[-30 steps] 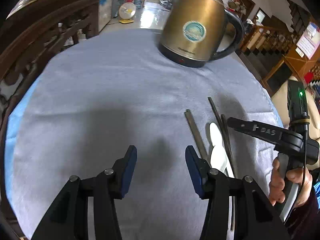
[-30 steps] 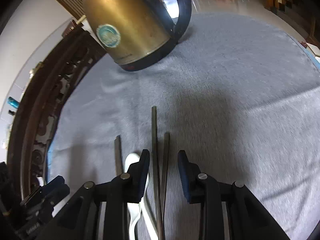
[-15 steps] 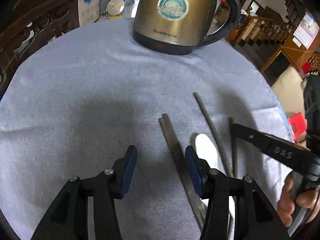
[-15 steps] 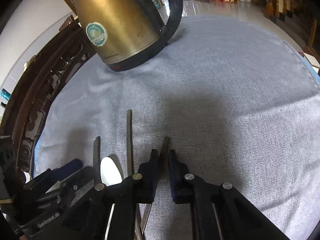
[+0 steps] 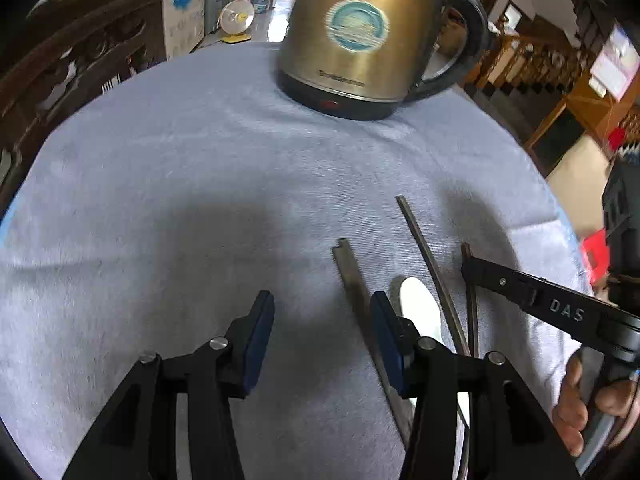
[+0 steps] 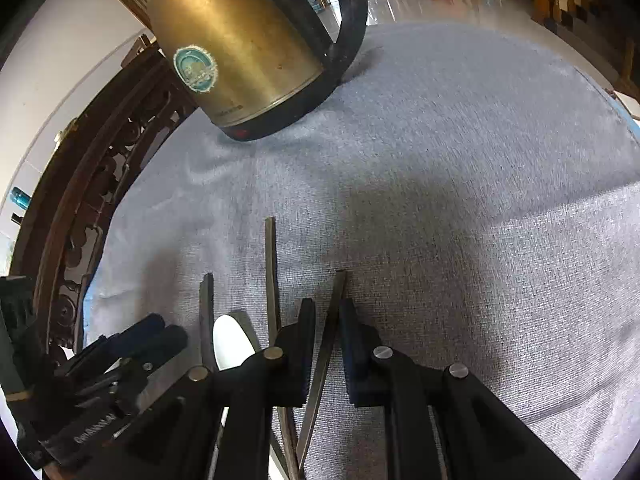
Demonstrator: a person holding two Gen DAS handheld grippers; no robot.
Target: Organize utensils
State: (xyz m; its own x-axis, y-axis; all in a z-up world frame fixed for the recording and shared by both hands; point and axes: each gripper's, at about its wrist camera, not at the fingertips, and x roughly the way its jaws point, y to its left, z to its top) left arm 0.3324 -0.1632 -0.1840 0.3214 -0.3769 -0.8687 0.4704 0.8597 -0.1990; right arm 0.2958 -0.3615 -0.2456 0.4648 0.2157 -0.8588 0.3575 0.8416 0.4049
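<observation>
My right gripper (image 6: 325, 324) has its pads closed down on a single dark chopstick (image 6: 334, 308), whose tip pokes out just ahead of the jaws while its length runs back under the claw, roughly along my line of reach. It appears clamped, though whether it is lifted off the grey cloth (image 6: 460, 160) I cannot tell. My left gripper (image 5: 322, 322) hangs with jaws spread and nothing between them. From the left wrist, a flat dark stick (image 5: 352, 280) lies just beside the inner face of its right-hand pad, long axis pointing away towards the kettle (image 5: 360, 36); the white spoon (image 5: 418, 304) and another chopstick (image 5: 428, 256) sit further right, between my two claws. Judgement: the right hand is the nearer one to the remaining chopstick, which lies just left of its jaws and nearly parallel, so pairing the two calls for a small sideways shift, not a turn.
</observation>
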